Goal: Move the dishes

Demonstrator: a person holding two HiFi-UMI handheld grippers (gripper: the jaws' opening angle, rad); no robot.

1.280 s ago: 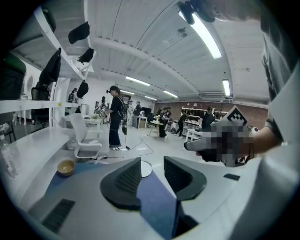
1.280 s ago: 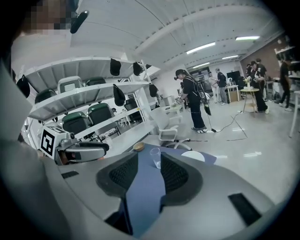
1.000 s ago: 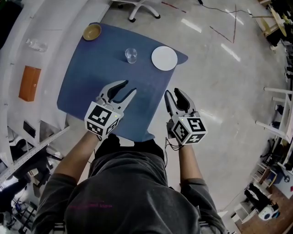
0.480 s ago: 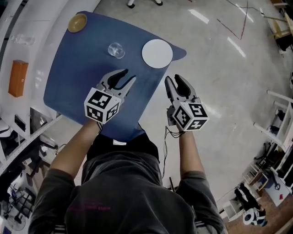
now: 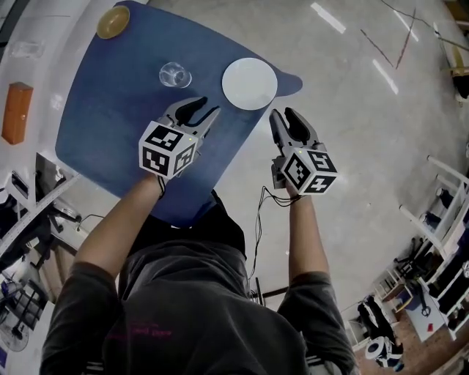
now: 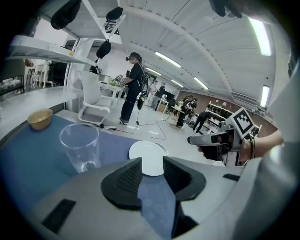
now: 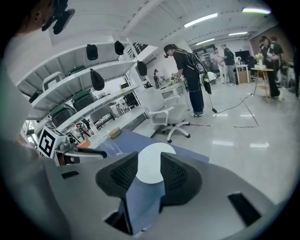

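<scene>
Both tools have moved forward toward the dishes. The left tool [image 5: 199, 110] was mid-bench [image 5: 102, 139] a second ago, well back from everything. Its tips are now near the glass [image 5: 175, 74] and just short of the plate [image 5: 250, 83]. Its jaws have just closed a little, with nothing between them. The right tool [image 5: 284, 117] went from well short of the plate to near its rim. The head view has shifted too: the whole bench slid up-left in frame, so the bowl [image 5: 113, 22] now sits almost at the top edge.

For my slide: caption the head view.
Open left gripper and right gripper face plate, glass and bowl on blue mat.
</scene>
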